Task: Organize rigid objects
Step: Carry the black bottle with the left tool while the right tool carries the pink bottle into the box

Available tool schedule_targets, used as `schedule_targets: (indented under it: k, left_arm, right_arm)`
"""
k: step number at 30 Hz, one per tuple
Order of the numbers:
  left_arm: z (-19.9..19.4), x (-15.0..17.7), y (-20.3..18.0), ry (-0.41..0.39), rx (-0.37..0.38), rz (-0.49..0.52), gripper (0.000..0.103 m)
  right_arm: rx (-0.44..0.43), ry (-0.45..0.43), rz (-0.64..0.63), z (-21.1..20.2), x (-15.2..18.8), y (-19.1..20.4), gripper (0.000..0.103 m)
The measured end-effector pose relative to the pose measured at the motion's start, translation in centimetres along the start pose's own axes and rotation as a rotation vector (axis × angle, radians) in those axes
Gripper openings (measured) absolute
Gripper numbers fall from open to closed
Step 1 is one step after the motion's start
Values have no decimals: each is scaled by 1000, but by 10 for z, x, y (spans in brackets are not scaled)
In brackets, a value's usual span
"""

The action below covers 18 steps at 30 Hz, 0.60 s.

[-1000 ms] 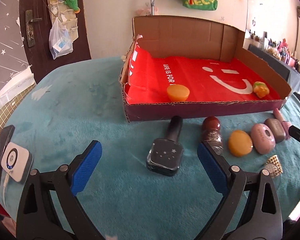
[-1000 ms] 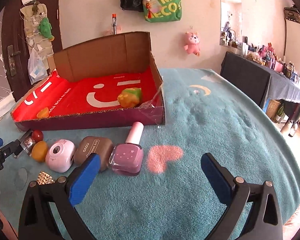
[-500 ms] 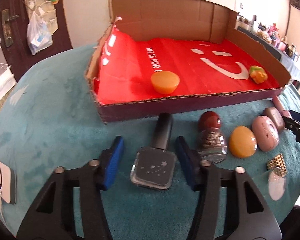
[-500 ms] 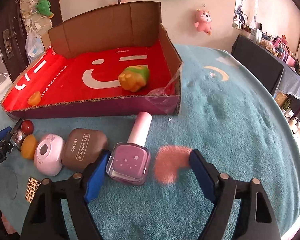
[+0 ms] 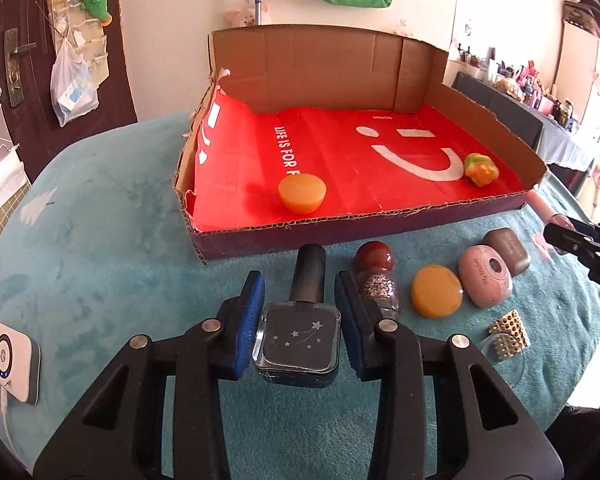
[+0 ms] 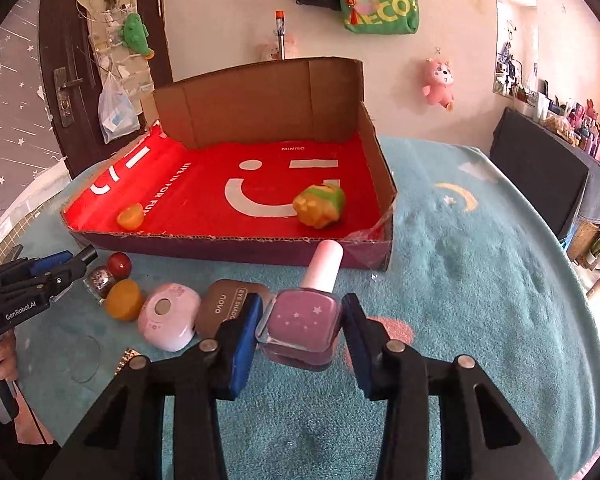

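My left gripper (image 5: 300,322) and right gripper (image 6: 302,326) both angle downward, blue-padded jaws just closed, each clamping something.

We look forward and down along each gripper, close over the table. Both our views face the box (image 5: 364,216) (image 6: 236,240) and share the row of things before it.

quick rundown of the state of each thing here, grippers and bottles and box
left gripper: just closed, pads on the dark bottle
dark bottle: lying flat, gripped
right gripper: just closed, pads on the pink bottle
pink bottle: lying flat, gripped
cardboard box: open, holds two small toys
brown case: shut
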<state>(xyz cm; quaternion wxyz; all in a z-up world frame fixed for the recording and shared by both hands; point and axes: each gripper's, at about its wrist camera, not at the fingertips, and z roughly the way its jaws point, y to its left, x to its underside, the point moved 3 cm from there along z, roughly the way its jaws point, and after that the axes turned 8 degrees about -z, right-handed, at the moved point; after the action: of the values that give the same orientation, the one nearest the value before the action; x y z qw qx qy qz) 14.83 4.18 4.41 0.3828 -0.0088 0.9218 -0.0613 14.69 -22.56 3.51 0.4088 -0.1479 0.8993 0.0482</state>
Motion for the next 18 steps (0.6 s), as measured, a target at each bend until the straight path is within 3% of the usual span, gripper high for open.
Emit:
schedule_targets:
  k: [9,18]
  left_arm:
    - [-8,1,-2,-11,15,0,34]
    - [-22,-9,-12,-57,65,21,34]
  right_arm:
    - [-28,7,-11,3,4,7,44]
    - [-47,-43,-28,-7,-8,11,44]
